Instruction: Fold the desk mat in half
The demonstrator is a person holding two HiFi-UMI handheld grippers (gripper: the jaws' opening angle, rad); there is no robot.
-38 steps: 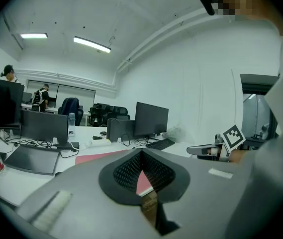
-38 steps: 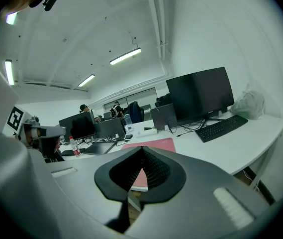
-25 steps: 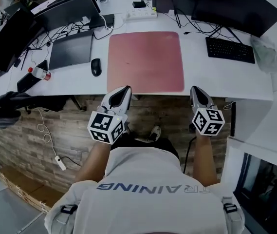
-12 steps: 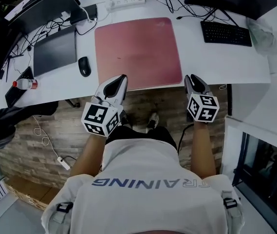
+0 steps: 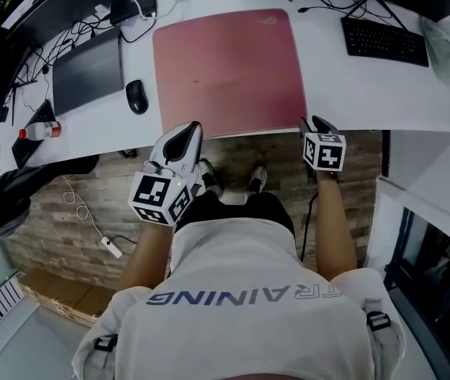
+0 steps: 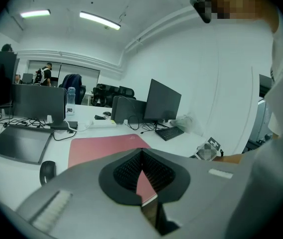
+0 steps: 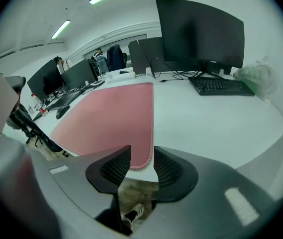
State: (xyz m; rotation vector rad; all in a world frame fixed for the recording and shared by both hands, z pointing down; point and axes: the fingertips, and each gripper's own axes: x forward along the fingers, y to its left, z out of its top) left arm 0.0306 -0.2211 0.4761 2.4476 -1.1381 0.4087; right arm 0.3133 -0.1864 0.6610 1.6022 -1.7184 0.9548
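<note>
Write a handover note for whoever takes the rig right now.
Left gripper: shut, empty, by the desk mat's near left corner.
Right gripper: open, fingers just opened; the mat's near right corner lined up between them, not gripped.
Mat: flat, unfolded on the white desk.
Done: nothing folded yet.
Left: grip both near corners, probably fold them over to the far edge.

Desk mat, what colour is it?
Plain pinkish red. The desk mat shows best in the head view.

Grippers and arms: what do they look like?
The left gripper and right gripper: grey shells, black ribbed pads, white cubes with black square markers. Worn: white short-sleeved shirt. Right jaws have just been opening, pink desk mat's corner showing through the gap.
</note>
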